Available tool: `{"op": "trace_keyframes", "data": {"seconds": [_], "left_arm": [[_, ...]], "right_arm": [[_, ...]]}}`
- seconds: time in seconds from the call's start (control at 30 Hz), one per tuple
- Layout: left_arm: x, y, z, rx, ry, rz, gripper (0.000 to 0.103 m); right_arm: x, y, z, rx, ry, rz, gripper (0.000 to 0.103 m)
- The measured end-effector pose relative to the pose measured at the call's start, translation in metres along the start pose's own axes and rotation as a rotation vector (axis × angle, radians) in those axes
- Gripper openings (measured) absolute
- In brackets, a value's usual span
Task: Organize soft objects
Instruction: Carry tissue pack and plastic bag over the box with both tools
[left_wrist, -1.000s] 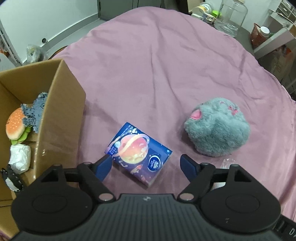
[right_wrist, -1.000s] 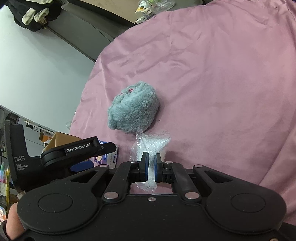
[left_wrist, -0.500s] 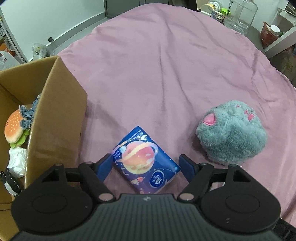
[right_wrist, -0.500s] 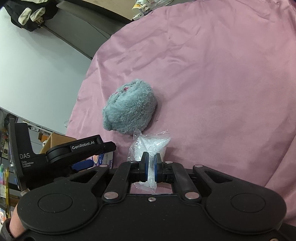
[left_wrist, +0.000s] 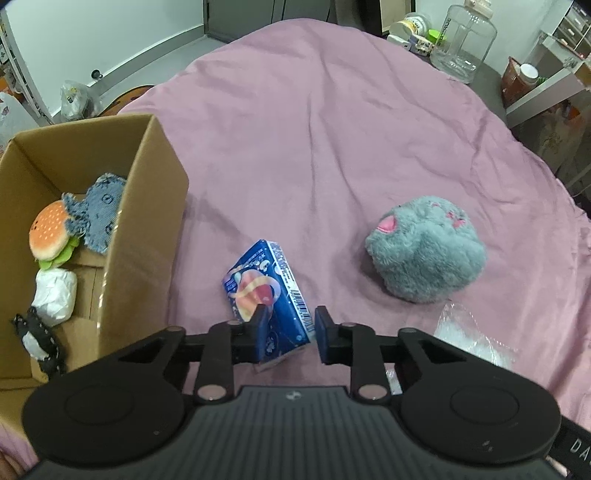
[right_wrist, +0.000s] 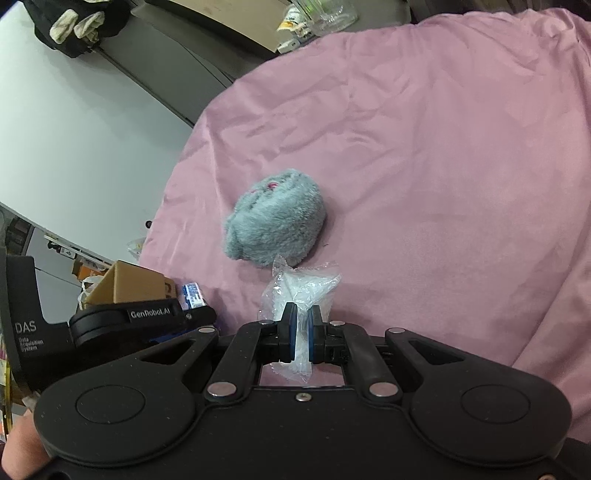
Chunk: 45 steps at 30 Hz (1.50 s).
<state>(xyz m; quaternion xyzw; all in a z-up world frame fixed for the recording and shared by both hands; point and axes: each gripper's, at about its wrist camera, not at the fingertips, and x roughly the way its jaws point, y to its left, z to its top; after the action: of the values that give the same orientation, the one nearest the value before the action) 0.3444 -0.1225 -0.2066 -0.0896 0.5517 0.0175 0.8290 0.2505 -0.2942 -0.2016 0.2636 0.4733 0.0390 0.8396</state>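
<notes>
The tissue pack (left_wrist: 267, 291) is blue with a ringed planet printed on it and a barcode down one side. It stands tilted on the pink cloth (left_wrist: 332, 129), between the jaws of the left gripper (left_wrist: 287, 326), which have closed in to its sides. The right gripper (right_wrist: 300, 326) has its jaws pinched on a clear plastic bag (right_wrist: 301, 286). Just beyond it lies a grey fluffy plush (right_wrist: 275, 232). The open cardboard box (left_wrist: 147, 236), left of the pack, holds a burger toy (left_wrist: 50, 232), a denim piece (left_wrist: 99, 210), a white bundle (left_wrist: 55, 293) and a black-and-white toy (left_wrist: 37, 339).
</notes>
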Motion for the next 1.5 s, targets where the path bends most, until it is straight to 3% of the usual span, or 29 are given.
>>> {"op": "trace_keyframes", "data": {"seconds": [0.8, 1.5], "left_arm": [[-0.098, 0.029, -0.012, -0.006, -0.142, -0.091, 0.018], [-0.153, 0.117, -0.019, -0.085, -0.237, -0.123, 0.018]], "right_arm": [[-0.048, 0.071, -0.002, -0.113, -0.072, 0.055, 0.006], [-0.057, 0.154, -0.022, -0.226, -0.121, 0.066, 0.006]]}}
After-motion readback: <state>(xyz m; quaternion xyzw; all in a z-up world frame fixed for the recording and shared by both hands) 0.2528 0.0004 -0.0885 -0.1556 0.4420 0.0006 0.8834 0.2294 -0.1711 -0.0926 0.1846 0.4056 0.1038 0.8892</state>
